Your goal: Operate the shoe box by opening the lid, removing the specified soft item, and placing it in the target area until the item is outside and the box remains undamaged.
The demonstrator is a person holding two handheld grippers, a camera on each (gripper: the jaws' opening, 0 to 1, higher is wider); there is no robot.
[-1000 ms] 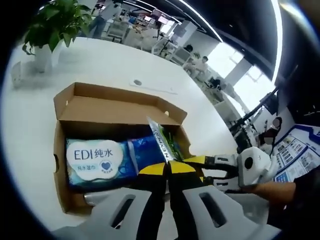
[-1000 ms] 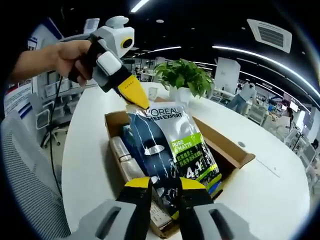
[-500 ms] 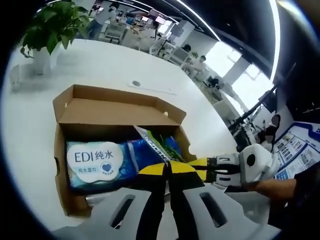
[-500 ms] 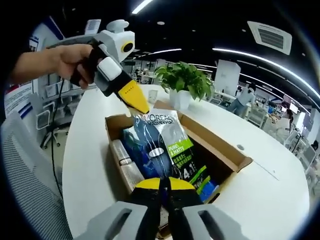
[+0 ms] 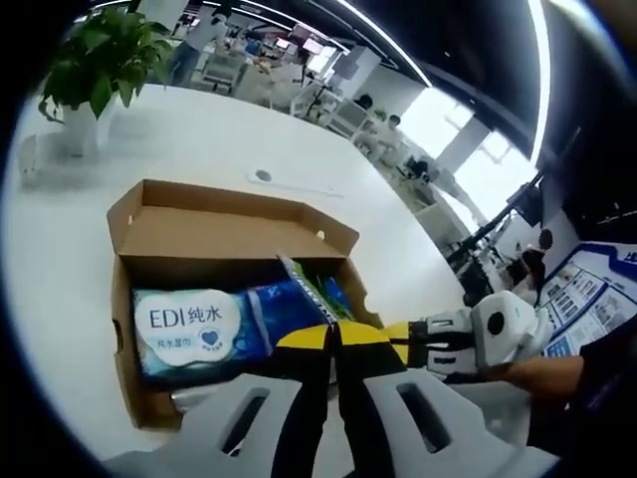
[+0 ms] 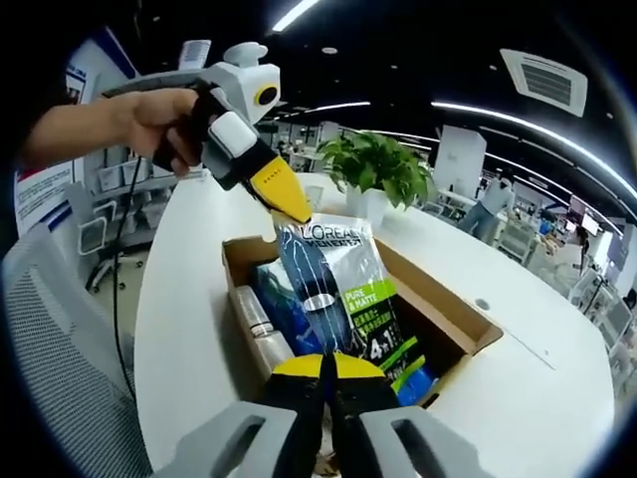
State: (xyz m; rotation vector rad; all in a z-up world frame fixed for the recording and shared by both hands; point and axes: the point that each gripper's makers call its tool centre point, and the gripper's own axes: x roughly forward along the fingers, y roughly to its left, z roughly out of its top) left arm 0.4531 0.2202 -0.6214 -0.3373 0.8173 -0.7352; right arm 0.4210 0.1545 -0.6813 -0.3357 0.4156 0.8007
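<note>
The open cardboard shoe box lies on a white table, its lid folded back. A dark L'Oreal pouch with a green panel stands upright out of the box. My left gripper is shut on the pouch's top edge; in the right gripper view it pinches the pouch from above, held by a hand. My right gripper is shut on the pouch's lower edge, and in the left gripper view it comes in from the right.
A blue and white EDI wet-wipes pack fills the box's left part, with a silvery tube along one wall. A potted plant stands past the box. Bare table lies around it; office desks sit behind.
The right gripper's jaws, apart around the pouch a second ago, have shut on its lower edge. The pouch has risen a little and stands more upright between both grippers.
</note>
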